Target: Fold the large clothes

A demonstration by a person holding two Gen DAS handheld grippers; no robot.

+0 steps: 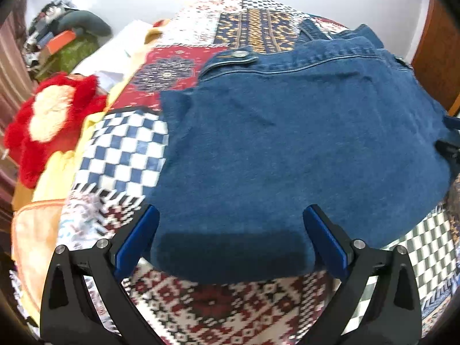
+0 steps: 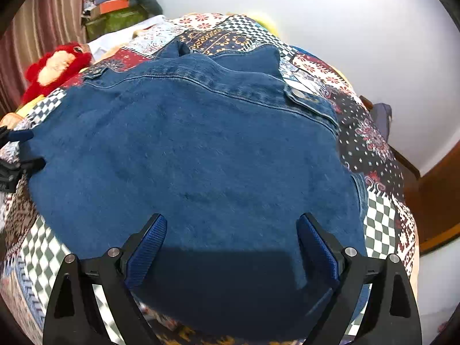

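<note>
The left gripper [image 1: 230,215] stands with its blue-padded fingers [image 1: 138,238] spread wide, holding nothing. Between and beyond them lies the near edge of the denim jacket [image 1: 287,149]; that edge runs across the gap between the two pads, with the gripper's shadow falling on it. Whether the pads touch the cloth cannot be told.

The right gripper [image 2: 231,224] is likewise wide apart, its fingers [image 2: 146,250] bare of any hold. No earlier view is at hand to compare. The jacket [image 2: 195,149] fills the space between and ahead of these fingers too, and its near edge passes below them, close to the bottom of the view.

The jacket lies spread flat, folded into a broad blue shape. Its far side shows a stitched band with a metal button [image 1: 241,54] at one end in the left view and another button [image 2: 298,93] in the right view. At the left edge of the right view, the tips of the other gripper appear beside the jacket's side.

Under the jacket is a patchwork bedspread [image 1: 123,149] of checks and red and blue prints. Off to the side, well apart from the jacket, lies a red plush toy [image 1: 49,120], with a pile of clutter [image 1: 63,34] near the white wall.
</note>
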